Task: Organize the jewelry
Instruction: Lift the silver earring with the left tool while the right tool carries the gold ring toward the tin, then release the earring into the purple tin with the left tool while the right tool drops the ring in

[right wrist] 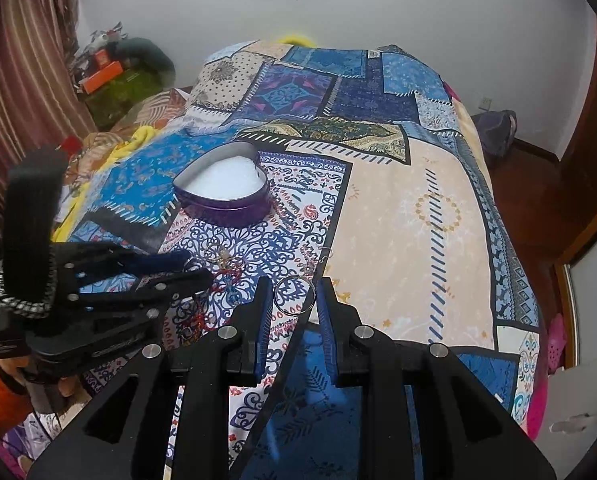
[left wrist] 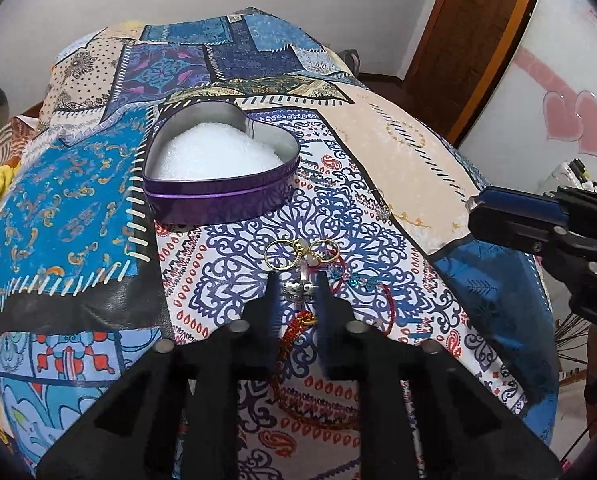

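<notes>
A purple heart-shaped tin (left wrist: pixel 218 196) with white foam inside stands open on the patchwork bedspread; it also shows in the right wrist view (right wrist: pixel 228 206). My left gripper (left wrist: pixel 296 284) is open, its fingers either side of a silver charm (left wrist: pixel 298 290) on a red cord bracelet (left wrist: pixel 298 326). Gold hoop earrings (left wrist: pixel 282 254) lie just beyond it. My right gripper (right wrist: pixel 292 294) is open, its fingers flanking a silver hoop earring (right wrist: pixel 293 294) on the cloth. A small silver snowflake earring (left wrist: pixel 383 212) lies to the right.
The bedspread (right wrist: pixel 398 200) covers a bed. A wooden door (left wrist: pixel 466 40) and floor lie on the right, striped curtains (right wrist: pixel 22 80) and clutter (right wrist: pixel 106 68) on the left. The right gripper shows at the left wrist view's right edge (left wrist: pixel 474 208).
</notes>
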Demonstrator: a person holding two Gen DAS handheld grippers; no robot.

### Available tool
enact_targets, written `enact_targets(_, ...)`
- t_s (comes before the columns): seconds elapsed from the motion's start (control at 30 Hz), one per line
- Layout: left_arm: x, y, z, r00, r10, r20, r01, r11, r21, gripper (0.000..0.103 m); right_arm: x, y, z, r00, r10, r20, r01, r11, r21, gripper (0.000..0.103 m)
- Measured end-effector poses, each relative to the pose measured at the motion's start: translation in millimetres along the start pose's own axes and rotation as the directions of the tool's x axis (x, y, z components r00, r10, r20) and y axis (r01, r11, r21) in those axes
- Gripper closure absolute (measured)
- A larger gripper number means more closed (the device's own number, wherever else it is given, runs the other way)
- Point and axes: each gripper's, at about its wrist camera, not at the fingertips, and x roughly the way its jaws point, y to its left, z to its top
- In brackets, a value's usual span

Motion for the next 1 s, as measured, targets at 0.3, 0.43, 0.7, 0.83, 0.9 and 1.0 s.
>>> enact_targets(0.3,-30.7,9.3,8.9,0.996,0.022,0.081,-0.022,1.000,-0.003,0.090,-3.8,9.6,14.6,0.999,0.010,0.034,-0.010,1.000,-0.018,0.083)
enact_targets(0.43,-49.5,21.6,21.8,0.991,0.039,0.132,-0.038,0.999,-0.014,0.090,-2.4,18.4,26.8,0.998,0.022,0.055,-0.020,0.999,-0.035,0.083)
enact_targets(0.7,-69.7,48.4,49.7,0.976,0.070,0.204,-0.063,0.997,-0.038,0.089,14.1,37.4,50.9,0.996,0.050,0.077,-0.044,0.996,-0.078,0.083)
enact_targets(0.83,-69.8,56.9,58.9,0.972,0.078,0.222,-0.071,0.997,-0.039,0.089,25.0,43.0,61.1,0.995,0.062,0.076,-0.055,0.994,-0.092,0.083)
enact_targets(0.9,-67.1,59.8,62.0,0.972,0.076,0.224,-0.069,0.997,-0.038,0.090,31.5,44.7,65.0,0.995,0.066,0.073,-0.059,0.993,-0.099,0.083)
enact_targets(1.0,-60.1,63.6,65.8,0.973,0.067,0.219,-0.059,0.997,-0.040,0.090,41.4,44.6,69.7,0.996,0.074,0.057,-0.068,0.993,-0.102,0.083)
